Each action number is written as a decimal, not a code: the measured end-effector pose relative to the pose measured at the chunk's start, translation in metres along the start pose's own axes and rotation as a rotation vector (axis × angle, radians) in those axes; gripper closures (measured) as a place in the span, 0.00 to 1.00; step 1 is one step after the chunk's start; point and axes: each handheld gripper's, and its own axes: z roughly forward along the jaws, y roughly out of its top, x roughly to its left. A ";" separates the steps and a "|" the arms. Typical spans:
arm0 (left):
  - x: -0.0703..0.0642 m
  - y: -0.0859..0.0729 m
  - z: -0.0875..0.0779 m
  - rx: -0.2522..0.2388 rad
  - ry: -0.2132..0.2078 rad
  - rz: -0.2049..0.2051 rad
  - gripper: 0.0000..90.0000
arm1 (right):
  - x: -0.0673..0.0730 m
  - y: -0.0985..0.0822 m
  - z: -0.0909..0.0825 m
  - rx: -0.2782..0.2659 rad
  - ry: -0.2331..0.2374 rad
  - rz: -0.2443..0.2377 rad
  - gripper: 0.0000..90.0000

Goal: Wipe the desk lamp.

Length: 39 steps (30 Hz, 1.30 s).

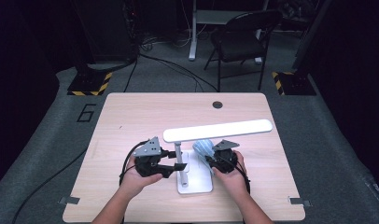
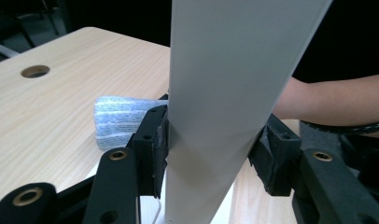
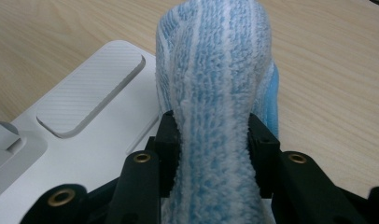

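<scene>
A white desk lamp (image 1: 197, 154) stands near the front of the wooden counter (image 1: 131, 116), between the person's two hands. The left claw (image 1: 171, 165) is clenched on the lamp. In the left gripper view its two black jaws press on both sides of a flat white part of the lamp (image 2: 225, 93). I think it holds on there so the lamp cannot slide or tip while it gets cleaned.

The right claw (image 1: 211, 156) is clenched on a fluffy blue and white cloth (image 3: 215, 93). The cloth is folded thick, and it bulges out above the jaws, so a soft round end sticks out in front for wiping. That end hangs just over the lamp's flat white foot (image 3: 85, 140); I cannot tell if it touches. In the high view the cloth (image 1: 204, 147) sits right under the long lamp head, beside the thin pole (image 1: 178, 154).

It looks like one hand steadies and the other hand wipes.
</scene>
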 end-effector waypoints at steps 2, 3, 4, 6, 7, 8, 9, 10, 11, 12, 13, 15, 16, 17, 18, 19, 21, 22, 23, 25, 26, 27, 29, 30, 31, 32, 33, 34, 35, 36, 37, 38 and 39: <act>-0.003 0.001 0.001 0.001 0.029 0.022 0.58 | -0.001 0.000 0.000 -0.001 -0.001 -0.001 0.71; -0.004 0.001 0.001 -0.004 0.040 0.027 0.58 | -0.002 0.000 0.000 -0.004 -0.001 0.000 0.71; -0.004 0.002 0.001 0.007 0.046 0.029 0.58 | -0.002 0.001 0.000 -0.003 0.001 0.000 0.71; -0.006 0.002 0.002 0.000 0.062 0.022 0.59 | -0.004 0.002 0.000 -0.007 -0.006 0.016 0.71; -0.005 0.001 0.002 -0.004 0.068 0.020 0.59 | -0.004 0.002 0.000 -0.007 -0.006 0.016 0.71; -0.005 0.001 0.003 -0.008 0.071 0.015 0.59 | -0.003 0.003 0.000 -0.007 -0.007 0.026 0.71; -0.005 0.001 0.002 -0.003 0.073 0.015 0.59 | -0.004 0.003 0.000 -0.012 -0.009 0.025 0.71; -0.004 0.001 0.002 -0.008 0.077 0.012 0.59 | -0.004 0.004 0.000 -0.016 -0.011 0.022 0.71; -0.003 0.001 0.002 -0.005 0.086 0.013 0.59 | -0.004 0.005 0.000 -0.013 -0.012 0.022 0.71; -0.003 0.001 0.002 -0.003 0.091 0.014 0.59 | -0.004 0.006 0.001 -0.020 -0.017 0.027 0.71; -0.003 0.002 0.002 0.000 0.101 0.019 0.59 | -0.003 0.006 0.001 -0.016 -0.022 0.036 0.70; -0.003 0.002 0.001 0.001 0.113 0.014 0.59 | -0.004 0.007 0.002 -0.014 -0.024 0.024 0.70; -0.002 0.001 0.001 -0.003 0.121 0.011 0.59 | -0.004 0.008 0.003 -0.013 -0.023 0.037 0.70; -0.001 0.001 0.001 -0.005 0.133 0.013 0.59 | -0.005 0.008 0.004 -0.010 -0.023 0.034 0.70; -0.001 0.001 0.000 -0.005 0.141 0.015 0.59 | -0.005 0.008 0.005 -0.009 -0.028 0.042 0.70; 0.000 0.001 -0.001 0.001 0.147 0.015 0.59 | -0.005 0.008 0.005 -0.007 -0.028 0.051 0.70; 0.000 0.000 -0.001 -0.012 0.160 -0.002 0.59 | -0.007 0.008 0.007 -0.008 -0.031 0.045 0.70; 0.001 0.000 -0.001 -0.012 0.162 -0.004 0.59 | -0.006 0.008 0.008 -0.009 -0.036 0.062 0.70; 0.001 -0.001 -0.001 -0.019 0.160 -0.008 0.59 | -0.007 0.008 0.009 -0.007 -0.037 0.054 0.70; 0.002 0.000 -0.001 -0.004 0.156 0.006 0.59 | -0.007 0.008 0.010 0.000 -0.046 0.063 0.70; 0.001 0.000 -0.001 -0.005 0.149 -0.003 0.59 | -0.009 0.008 0.011 0.009 -0.048 0.062 0.70; 0.002 0.000 -0.001 -0.003 0.139 -0.002 0.59 | -0.009 0.008 0.012 0.006 -0.056 0.068 0.70; 0.003 0.000 -0.002 -0.005 0.128 0.008 0.58 | -0.011 0.007 0.014 0.030 -0.064 0.073 0.70; 0.003 -0.001 -0.002 -0.005 0.111 0.001 0.58 | -0.012 0.007 0.017 0.033 -0.079 0.094 0.70; 0.003 -0.001 -0.003 0.001 0.094 0.004 0.57 | -0.013 0.007 0.018 0.042 -0.080 0.095 0.70; 0.003 -0.001 -0.002 -0.005 0.099 0.009 0.57 | -0.014 0.006 0.020 0.045 -0.084 0.097 0.70; 0.002 -0.002 -0.001 -0.006 0.090 0.006 0.57 | -0.015 0.005 0.021 0.044 -0.084 0.090 0.70; 0.002 -0.001 -0.001 -0.001 0.083 0.009 0.55 | -0.014 0.005 0.022 0.048 -0.089 0.106 0.70; 0.002 -0.001 -0.001 0.002 0.083 0.009 0.54 | -0.014 0.005 0.023 0.053 -0.091 0.109 0.70; 0.002 -0.001 -0.001 -0.001 0.091 0.006 0.55 | -0.014 0.005 0.025 0.050 -0.098 0.110 0.70; 0.003 -0.001 0.000 -0.003 0.087 0.001 0.55 | -0.014 0.005 0.025 0.056 -0.097 0.115 0.70; 0.003 -0.001 0.000 0.000 0.088 0.000 0.57 | -0.014 0.006 0.027 0.053 -0.097 0.111 0.70; 0.003 -0.001 0.000 0.000 0.089 0.001 0.57 | -0.014 0.007 0.027 0.054 -0.103 0.107 0.70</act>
